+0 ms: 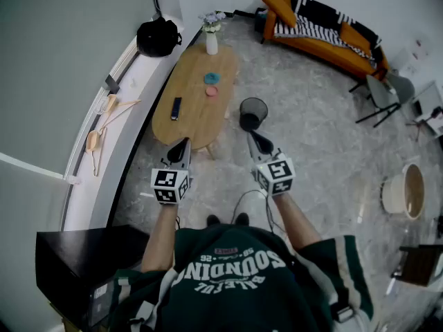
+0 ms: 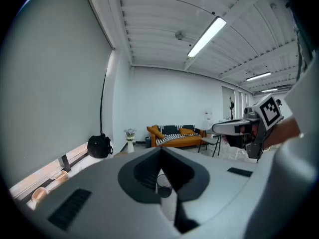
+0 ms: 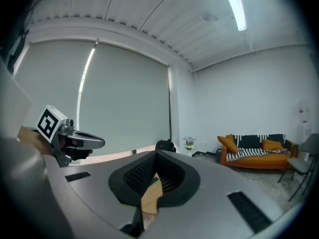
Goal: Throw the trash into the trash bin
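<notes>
A person stands on a grey marbled floor (image 1: 311,137), one tool in each hand, both held out ahead and tipped slightly downward. Left tongs (image 1: 185,144): pressed together, nothing between them; through the narrow slit in the left gripper view only the bin and floor show. Right tongs (image 1: 252,136): pressed together, nothing held; the right gripper view shows only a sliver of tabletop through the slit. The black wire-mesh trash bin (image 1: 252,113) stands upright on the floor, just beside the right edge of the oval light-wood table (image 1: 197,126), ahead of the right tongs and apart from them. On the table: a white vase with pale flowers (image 1: 212,41) at the far end, a small blue round item (image 1: 211,79) and a small pink round item (image 1: 211,91) near each other at mid-table, and a dark slim remote control (image 1: 176,108) nearer the person. Whether the two round items are the trash cannot be told. A black bag (image 1: 158,37) and light wooden clothes hangers (image 1: 104,126) lie on the window ledge at left. An orange sofa with a striped throw (image 1: 325,43) stands against the far wall.
</notes>
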Demonstrator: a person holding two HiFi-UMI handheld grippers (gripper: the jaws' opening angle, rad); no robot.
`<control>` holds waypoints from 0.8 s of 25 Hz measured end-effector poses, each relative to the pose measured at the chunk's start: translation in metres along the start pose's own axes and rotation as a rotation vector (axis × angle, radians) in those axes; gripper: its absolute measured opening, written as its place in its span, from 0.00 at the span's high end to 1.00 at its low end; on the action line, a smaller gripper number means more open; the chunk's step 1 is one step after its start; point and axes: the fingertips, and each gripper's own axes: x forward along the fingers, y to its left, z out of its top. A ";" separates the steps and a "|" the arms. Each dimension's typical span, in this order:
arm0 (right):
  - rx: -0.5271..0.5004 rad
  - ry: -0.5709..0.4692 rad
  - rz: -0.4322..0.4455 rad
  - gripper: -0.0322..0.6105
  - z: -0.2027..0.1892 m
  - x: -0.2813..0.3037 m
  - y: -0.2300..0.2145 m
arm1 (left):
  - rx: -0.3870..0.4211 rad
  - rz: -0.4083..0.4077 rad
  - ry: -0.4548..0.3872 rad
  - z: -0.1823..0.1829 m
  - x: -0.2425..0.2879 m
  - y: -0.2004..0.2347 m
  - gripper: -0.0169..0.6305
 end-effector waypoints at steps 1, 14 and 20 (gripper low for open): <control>-0.001 -0.004 0.003 0.95 0.000 0.000 -0.002 | 0.000 0.001 0.000 0.001 0.002 -0.001 0.98; 0.028 0.006 0.047 0.95 -0.003 -0.015 -0.024 | -0.008 0.009 0.007 0.004 0.023 -0.035 0.98; 0.052 0.008 0.086 0.95 -0.008 -0.028 -0.039 | -0.022 0.049 0.013 0.002 0.030 -0.052 0.98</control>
